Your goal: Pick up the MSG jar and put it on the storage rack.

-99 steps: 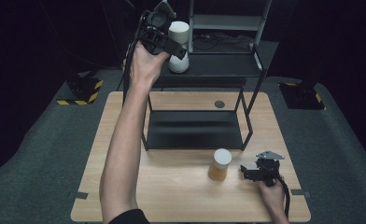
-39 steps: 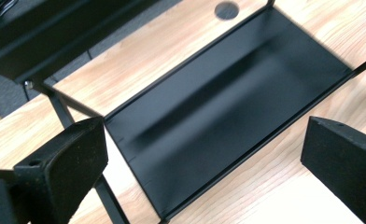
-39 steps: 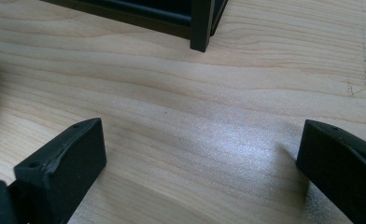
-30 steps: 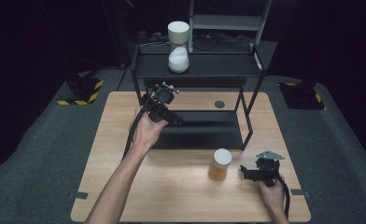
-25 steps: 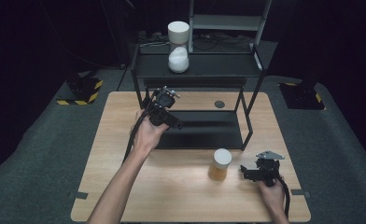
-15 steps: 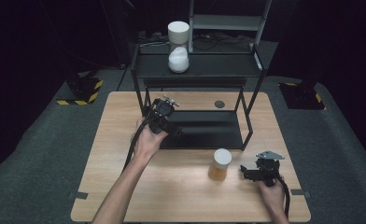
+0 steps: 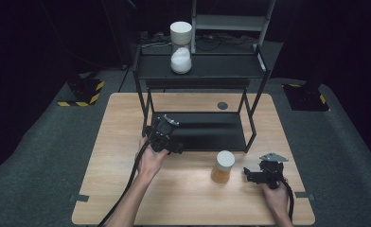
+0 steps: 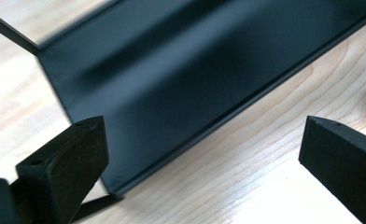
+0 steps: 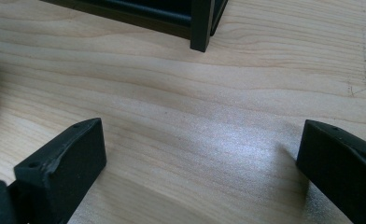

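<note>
Down from the rack's top shelf, where the white hourglass (image 7: 181, 48) stands, the left claw (image 7: 163, 135) now hovers empty over the front left corner of the matte black metal lower shelf (image 7: 207, 131), jaws spread wide. Right claw (image 7: 261, 173) rests released on the pale wood-grain table (image 7: 117, 123), just beside the white-lidded amber jar (image 7: 222, 166).
</note>
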Motion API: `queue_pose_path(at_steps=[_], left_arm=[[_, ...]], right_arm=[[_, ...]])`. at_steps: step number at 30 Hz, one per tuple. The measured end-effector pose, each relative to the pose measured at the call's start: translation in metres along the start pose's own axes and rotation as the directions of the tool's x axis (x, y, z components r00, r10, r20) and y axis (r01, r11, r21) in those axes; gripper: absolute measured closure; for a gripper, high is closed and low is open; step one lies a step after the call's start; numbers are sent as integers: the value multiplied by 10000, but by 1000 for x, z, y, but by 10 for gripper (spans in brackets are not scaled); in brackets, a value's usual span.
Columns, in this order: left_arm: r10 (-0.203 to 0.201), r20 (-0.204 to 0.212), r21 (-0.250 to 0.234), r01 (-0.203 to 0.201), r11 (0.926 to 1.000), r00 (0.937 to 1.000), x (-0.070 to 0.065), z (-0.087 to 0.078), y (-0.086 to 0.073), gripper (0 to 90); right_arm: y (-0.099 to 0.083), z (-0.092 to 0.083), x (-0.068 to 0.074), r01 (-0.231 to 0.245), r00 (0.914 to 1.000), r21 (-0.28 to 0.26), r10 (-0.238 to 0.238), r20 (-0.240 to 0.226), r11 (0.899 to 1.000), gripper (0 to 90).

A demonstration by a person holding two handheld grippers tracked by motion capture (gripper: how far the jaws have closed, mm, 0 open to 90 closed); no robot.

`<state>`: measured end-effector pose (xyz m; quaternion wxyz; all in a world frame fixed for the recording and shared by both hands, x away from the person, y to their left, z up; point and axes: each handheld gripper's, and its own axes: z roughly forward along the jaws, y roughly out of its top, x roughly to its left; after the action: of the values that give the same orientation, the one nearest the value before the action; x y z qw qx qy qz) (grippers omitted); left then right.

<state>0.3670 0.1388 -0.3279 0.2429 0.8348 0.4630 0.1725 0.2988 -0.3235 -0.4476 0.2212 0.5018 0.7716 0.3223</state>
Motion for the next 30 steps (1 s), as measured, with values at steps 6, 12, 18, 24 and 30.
queue_pose_path(at_steps=[6, 12, 18, 24, 30], left_arm=[[-111, -68, 186, 112, 9998, 9999, -5, 23, -22, 17], [-390, 28, 71, 390, 9992, 9992, -5, 36, -48, 17], [-227, -694, 88, 234, 9997, 9973, -19, 48, -68, 17], [-459, -659, -211, 446, 9988, 9968, -20, 54, -83, 4], [-1135, 43, -844, 1135, 9900, 9935, -7, 59, -102, 5]], right_arm=[[0, 0, 0, -10, 10000, 0, 10, 2, 10000, 8], [0, 0, 0, -6, 10000, 0, 6, 0, 10000, 8], [0, 0, 0, -7, 10000, 1, 7, 1, 10000, 8], [0, 0, 1, -45, 10000, 6, 45, 19, 10000, 7], [0, 0, 1, -43, 10000, 7, 43, 16, 10000, 7]])
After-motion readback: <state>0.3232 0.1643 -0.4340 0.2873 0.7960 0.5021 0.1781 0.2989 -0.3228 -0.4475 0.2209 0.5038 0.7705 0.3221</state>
